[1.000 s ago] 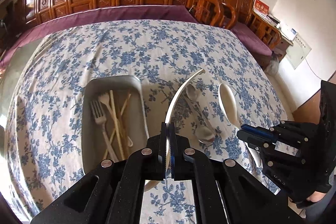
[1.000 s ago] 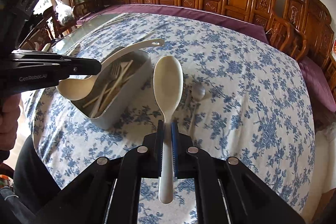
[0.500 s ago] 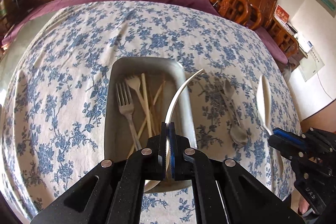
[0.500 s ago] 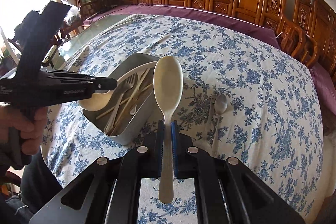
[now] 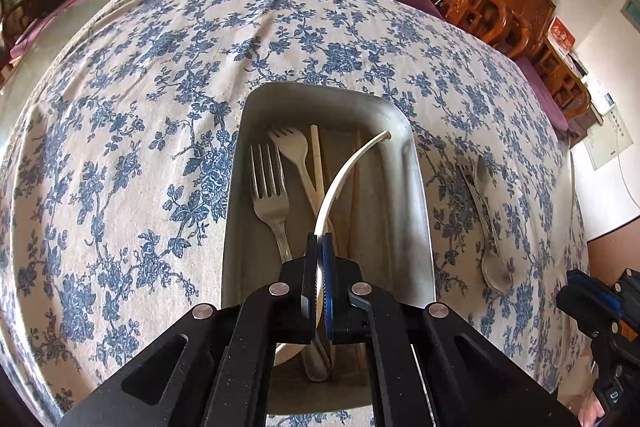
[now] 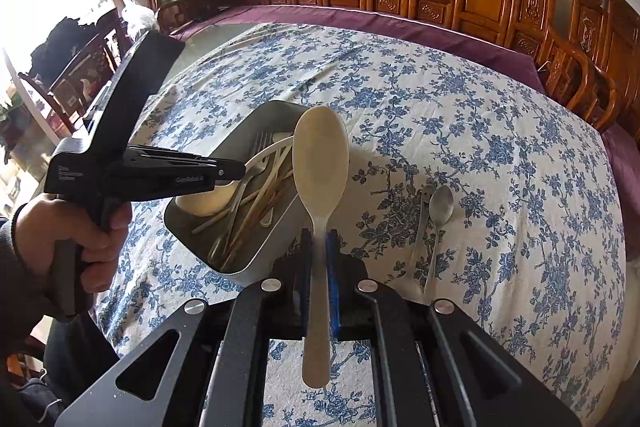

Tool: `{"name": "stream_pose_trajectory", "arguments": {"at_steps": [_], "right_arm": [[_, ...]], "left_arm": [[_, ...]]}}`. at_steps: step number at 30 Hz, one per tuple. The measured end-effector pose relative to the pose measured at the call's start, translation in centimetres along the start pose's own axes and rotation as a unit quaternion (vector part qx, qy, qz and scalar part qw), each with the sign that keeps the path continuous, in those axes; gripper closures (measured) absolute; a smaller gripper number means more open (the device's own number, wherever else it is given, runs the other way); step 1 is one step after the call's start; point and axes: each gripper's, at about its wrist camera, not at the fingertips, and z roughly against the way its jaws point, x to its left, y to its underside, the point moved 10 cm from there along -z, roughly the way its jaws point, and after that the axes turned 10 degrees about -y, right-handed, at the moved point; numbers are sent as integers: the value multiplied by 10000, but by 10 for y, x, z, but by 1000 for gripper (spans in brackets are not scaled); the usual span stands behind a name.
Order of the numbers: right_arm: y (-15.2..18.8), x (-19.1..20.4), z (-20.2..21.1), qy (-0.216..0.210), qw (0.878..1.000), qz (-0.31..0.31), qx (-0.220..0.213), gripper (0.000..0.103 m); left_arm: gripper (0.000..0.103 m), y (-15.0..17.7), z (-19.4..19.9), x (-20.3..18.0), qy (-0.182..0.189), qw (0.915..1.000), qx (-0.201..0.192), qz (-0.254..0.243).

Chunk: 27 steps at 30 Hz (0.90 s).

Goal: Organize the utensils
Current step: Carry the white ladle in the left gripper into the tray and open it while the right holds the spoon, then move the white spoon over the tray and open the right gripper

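Cream ladle (image 5: 344, 171) is hanging over the metal tray (image 5: 416, 187), pinched tight in the left gripper (image 5: 319, 267) jaws. Right gripper (image 6: 320, 259) jaws are clamping a pale serving spoon (image 6: 320, 155) above the floral surface (image 6: 500, 155), beside the tray.

Table under blue-floral cloth (image 5: 120, 115); on it metal tray (image 5: 416, 187), and beside tray, steel spoon (image 6: 438, 215) and fork (image 5: 470, 183).
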Motion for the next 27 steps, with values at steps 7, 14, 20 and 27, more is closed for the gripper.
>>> {"name": "stream_pose_trajectory", "arguments": {"at_steps": [7, 14, 20, 27], "right_arm": [[-8, 6, -5, -49, 10000, 41, 3, 94], [-23, 21, -18, -150, 9998, 91, -39, 94], [-36, 38, -33, -270, 9996, 98, -59, 94], [-49, 57, -51, -447, 9990, 35, -53, 95]], "left_arm": [[100, -6, 6, 8, -4, 9999, -67, 75], [89, -5, 37, 22, -93, 9992, -379, -125], [83, 0, 61, 41, -237, 9976, -599, -244], [80, 10, 83, 68, -491, 9949, -801, -378]]}}
